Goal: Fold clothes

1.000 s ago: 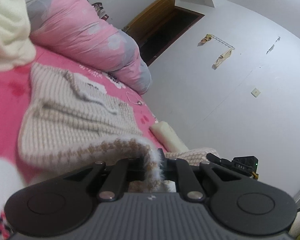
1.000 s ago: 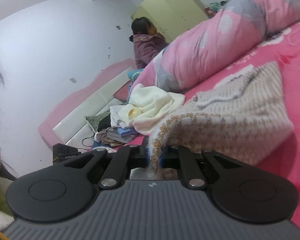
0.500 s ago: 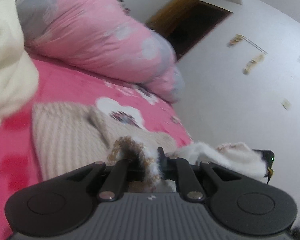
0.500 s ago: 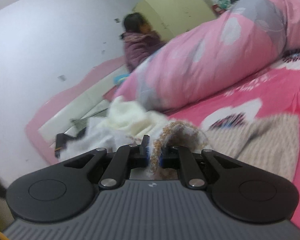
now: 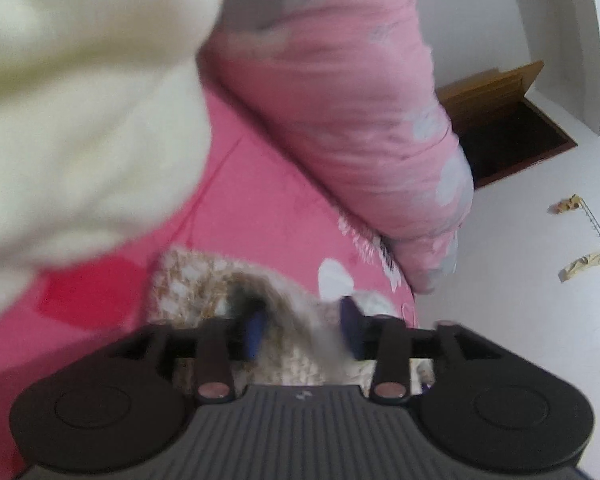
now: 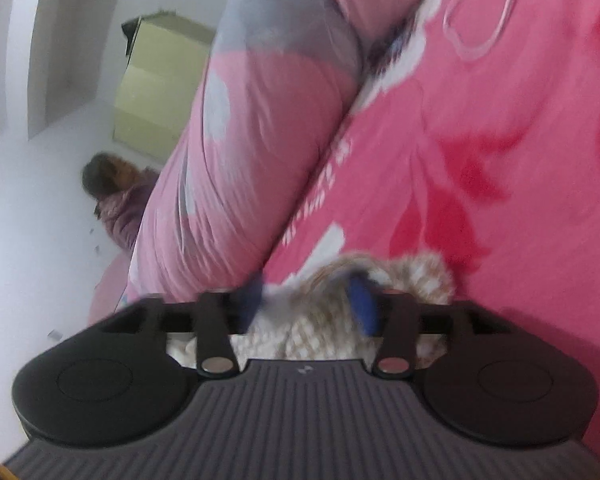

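Note:
A beige and white knit sweater [image 5: 204,284] lies on the pink bedspread [image 5: 256,208]. In the left wrist view its brown-flecked edge sits loosely between the blue pads of my left gripper [image 5: 300,328], whose jaws are opening, the pads apart from the cloth. In the right wrist view the same sweater [image 6: 416,276] bunches between the blue pads of my right gripper [image 6: 308,304], which is also opening and no longer pinches it. Both views are blurred.
A cream fleece garment [image 5: 80,92] fills the upper left of the left wrist view. A rolled pink and grey duvet [image 5: 340,100] [image 6: 252,128] lies along the bed's far side. A person [image 6: 116,196] sits beyond it. A thin cable [image 6: 480,20] loops on the bedspread.
Both grippers carried the sweater's edge forward and down over the rest of the garment, rolled, then parted their jaws and released it. The cream garment now looms closer on the left.

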`<state>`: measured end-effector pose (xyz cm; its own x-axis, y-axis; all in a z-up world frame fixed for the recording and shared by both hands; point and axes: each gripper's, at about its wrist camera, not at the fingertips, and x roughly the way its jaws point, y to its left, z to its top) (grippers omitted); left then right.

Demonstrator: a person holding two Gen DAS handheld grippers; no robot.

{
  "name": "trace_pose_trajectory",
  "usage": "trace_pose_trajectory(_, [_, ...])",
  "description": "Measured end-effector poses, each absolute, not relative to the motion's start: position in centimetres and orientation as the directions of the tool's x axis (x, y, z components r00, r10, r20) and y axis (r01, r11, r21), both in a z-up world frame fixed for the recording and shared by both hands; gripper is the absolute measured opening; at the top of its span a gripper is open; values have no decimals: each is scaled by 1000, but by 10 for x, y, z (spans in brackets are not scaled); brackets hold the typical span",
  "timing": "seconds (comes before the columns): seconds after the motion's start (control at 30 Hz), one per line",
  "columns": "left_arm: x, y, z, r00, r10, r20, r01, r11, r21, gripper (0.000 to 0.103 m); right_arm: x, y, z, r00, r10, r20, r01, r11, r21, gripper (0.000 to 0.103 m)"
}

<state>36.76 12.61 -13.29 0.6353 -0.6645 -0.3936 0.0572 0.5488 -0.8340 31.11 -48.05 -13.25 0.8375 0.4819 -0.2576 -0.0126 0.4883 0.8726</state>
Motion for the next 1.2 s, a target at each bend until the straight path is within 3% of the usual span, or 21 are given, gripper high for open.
trace_pose_trajectory(0.13, [343, 144, -95, 676, -640, -365, 92, 565, -820, 54, 270, -498, -96, 898, 385, -215, -9, 504, 864, 59])
trace_pose_trajectory(0.2, [320, 148, -72, 687, -623, -375, 119, 605, -787, 56, 243, -493, -77, 899, 366, -241, 1, 548, 837, 61])
trace_pose_trajectory(0.3, [270, 143, -47, 684, -602, -413, 165, 679, -716, 68, 196, -477, -48, 891, 343, -297, 8, 643, 766, 70])
trace_pose_trajectory(0.37, [229, 136, -43, 665, -607, -435, 201, 707, -679, 74, 165, -465, -49, 869, 375, -324, 5, 648, 762, 82])
trace_pose_trajectory(0.5, [161, 114, -83, 567, -680, -465, 185, 655, -733, 81, 116, -429, -77, 790, 468, -397, 65, 579, 812, 84])
trace_pose_trajectory(0.63, [146, 96, -140, 541, -644, -540, 2, 644, -765, 82, 92, -396, -132, 708, 543, -452, 215, 444, 870, 84])
trace_pose_trajectory(0.8, [157, 109, -160, 737, -569, -364, -24, 517, -856, 83, 102, -383, -148, 766, 477, -432, 247, 402, 882, 85])
trace_pose_trajectory(1.07, [192, 94, -168, 794, -465, -391, -71, 568, -820, 78, 152, -373, -161, 838, 368, -403, 263, 374, 889, 86])
trace_pose_trajectory(1.13, [196, 87, -169, 814, -423, -398, -91, 584, -807, 66, 163, -367, -161, 858, 329, -395, 258, 388, 885, 86])
trace_pose_trajectory(1.2, [201, 84, -174, 827, -378, -416, -133, 587, -798, 44, 171, -359, -160, 877, 283, -388, 253, 415, 874, 81])
